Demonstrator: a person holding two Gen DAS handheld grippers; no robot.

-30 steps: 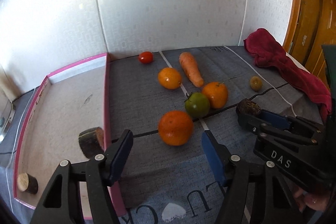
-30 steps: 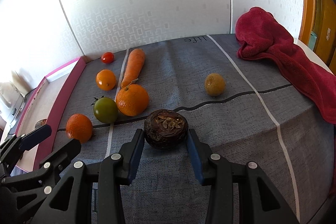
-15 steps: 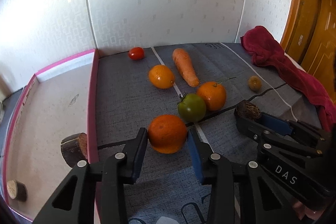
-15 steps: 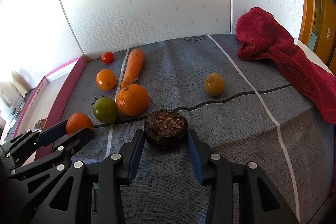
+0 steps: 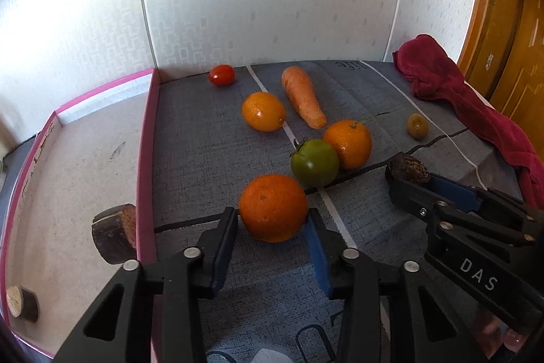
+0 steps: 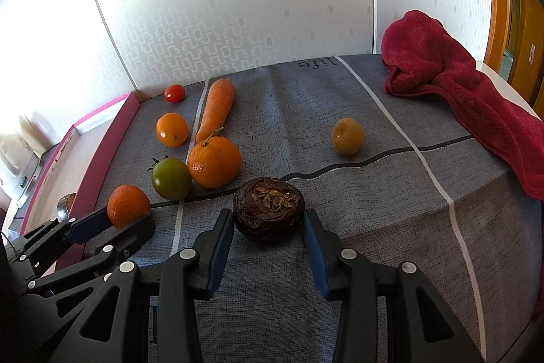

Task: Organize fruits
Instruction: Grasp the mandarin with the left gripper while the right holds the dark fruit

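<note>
My left gripper is shut on an orange on the grey cloth; it also shows in the right wrist view. My right gripper is shut on a dark brown wrinkled fruit, seen from the left view too. A green tomato, a stemmed orange, a small orange, a carrot, a red cherry tomato and a small yellow-brown fruit lie beyond.
A pink-rimmed shallow box stands at the left, holding two dark cut pieces. A red towel lies along the right table edge. A wall runs close behind the fruits.
My left gripper moved forward and right around the orange and closed on it. My right gripper stayed shut on the brown fruit without moving.
</note>
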